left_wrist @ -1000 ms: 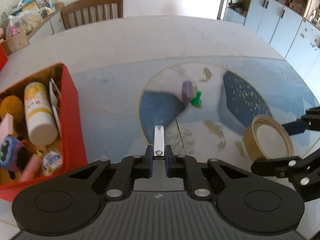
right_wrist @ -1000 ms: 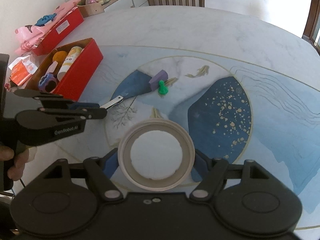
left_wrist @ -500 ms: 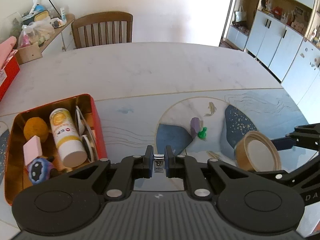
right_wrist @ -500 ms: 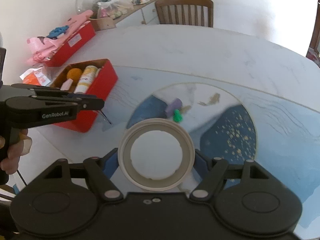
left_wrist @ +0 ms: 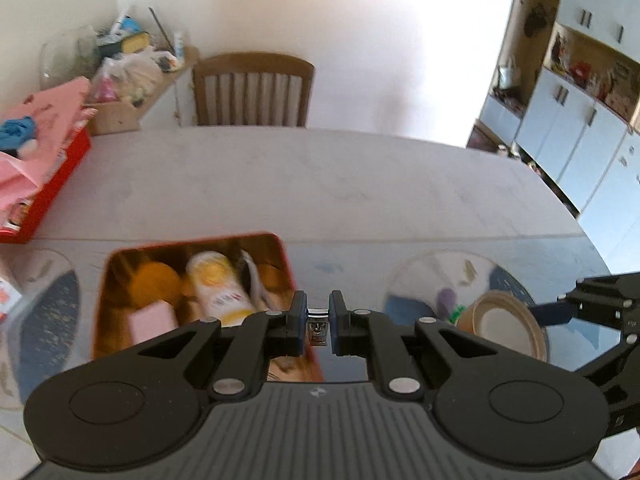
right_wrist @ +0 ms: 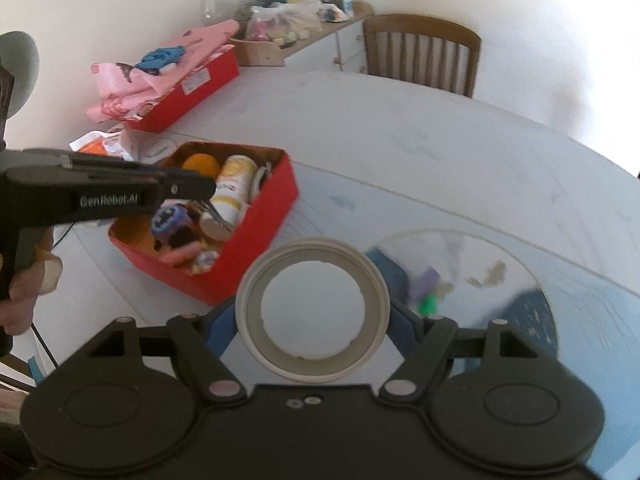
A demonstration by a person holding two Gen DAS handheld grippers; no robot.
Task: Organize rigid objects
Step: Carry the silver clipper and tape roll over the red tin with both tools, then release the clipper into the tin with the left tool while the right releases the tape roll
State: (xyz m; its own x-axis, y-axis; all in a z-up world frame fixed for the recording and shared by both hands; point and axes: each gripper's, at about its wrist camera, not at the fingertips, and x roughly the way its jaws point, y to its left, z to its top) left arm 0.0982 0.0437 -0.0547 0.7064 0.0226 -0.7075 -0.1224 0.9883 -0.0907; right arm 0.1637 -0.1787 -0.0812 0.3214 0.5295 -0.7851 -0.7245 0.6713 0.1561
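The task was judged to be well under way but not finished. A red tin [right_wrist: 256, 236] stood open on the table [left_wrist: 320, 184], toward its left side, and had already been loaded: an orange ball [right_wrist: 202, 164], a white-and-yellow bottle [right_wrist: 232, 188], a pink block [left_wrist: 154, 322], a blue-and-black toy [right_wrist: 170, 220] and some smaller items, too blurred to be named, were seen lying inside it.

Two more things were in hand. The left gripper [left_wrist: 318, 322] was seen pressed nearly together on a small metal clip [left_wrist: 317, 326], pinched between its pads and held above the near right corner of the tin; in the right wrist view its fingers were seen reaching over the tin's contents. The right gripper [right_wrist: 314, 312] was spread wide around a round, cream-rimmed lid [right_wrist: 314, 312], its blue pads bearing on the rim at either side, with the lid lifted clear of the table to the right of the tin. Neither thing had yet been set down.

Still left on the table, on the painted circle to the right of the tin, were a purple piece [right_wrist: 428, 280] and a small green piece [right_wrist: 428, 305], lying just beside each other and untouched. It was judged that the clip and the lid remained to be placed, presumably in the tin, and that these two pieces would then have to be collected. Whether the tin would take the lid flat among what was already packed could not be told.
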